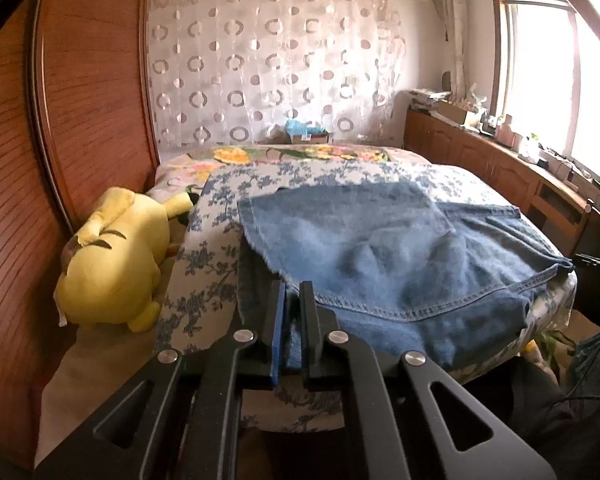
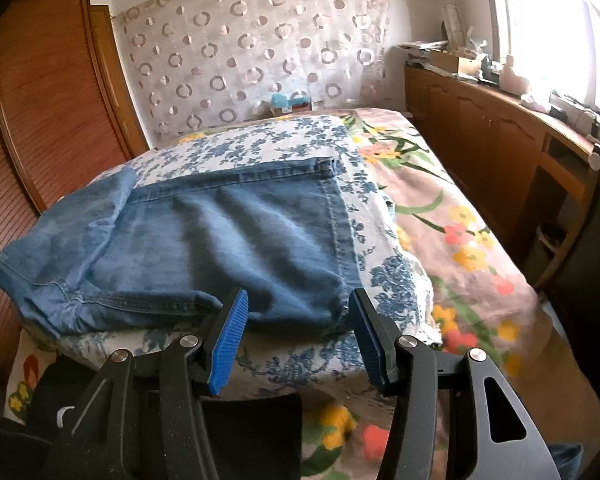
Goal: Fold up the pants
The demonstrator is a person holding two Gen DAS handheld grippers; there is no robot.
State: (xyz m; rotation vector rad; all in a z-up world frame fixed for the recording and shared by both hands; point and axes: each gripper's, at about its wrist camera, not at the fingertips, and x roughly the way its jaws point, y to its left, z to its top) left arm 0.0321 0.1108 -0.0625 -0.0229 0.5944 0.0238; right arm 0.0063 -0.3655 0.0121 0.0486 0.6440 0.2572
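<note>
— What sort of place is this?
— A home bedroom. A bed with a flowered cover fills the middle, and a yellow plush toy lies at its left.
— Anything else?
— A sheer curtain hangs at the far wall, with cluttered wooden cabinets under the right window.

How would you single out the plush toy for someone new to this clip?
Start at the wooden wardrobe on the left. The plush toy lies at its foot, beside the blue-flowered bedding. It is the only bright yellow, stuffed thing there; the jeans nearby are flat blue denim.
</note>
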